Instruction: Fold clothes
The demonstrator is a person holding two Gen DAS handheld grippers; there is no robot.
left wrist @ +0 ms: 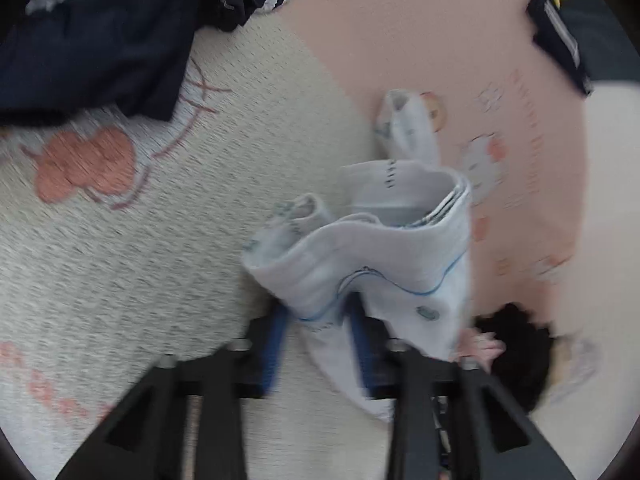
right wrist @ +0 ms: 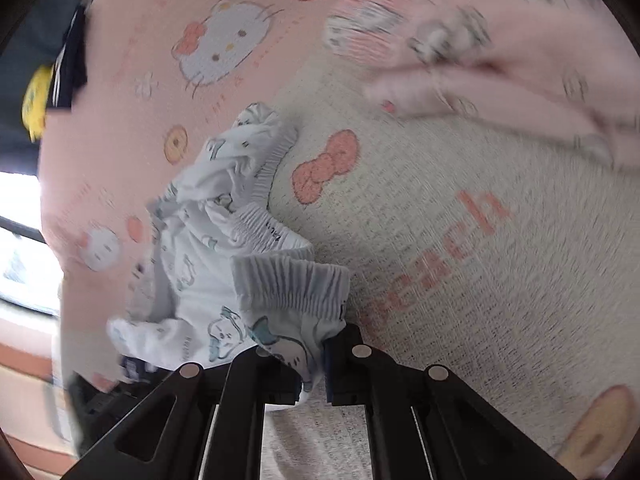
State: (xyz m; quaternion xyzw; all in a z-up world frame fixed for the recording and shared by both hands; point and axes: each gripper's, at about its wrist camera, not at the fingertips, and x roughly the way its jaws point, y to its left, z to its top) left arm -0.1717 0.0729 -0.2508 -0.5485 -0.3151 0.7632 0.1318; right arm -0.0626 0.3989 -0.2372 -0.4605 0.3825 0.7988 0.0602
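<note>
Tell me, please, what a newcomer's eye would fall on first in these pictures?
First, the small white printed garment, bunched at the centre and pinched at both ends by the left hand-held gripper and the right hand-held gripper. Next, the pink and cream cartoon-cat blanket spread beneath it. A dark navy garment lies at the upper left of the left wrist view.

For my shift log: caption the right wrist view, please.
Right tongs shut on white printed shorts above the pink cartoon blanket.
</note>
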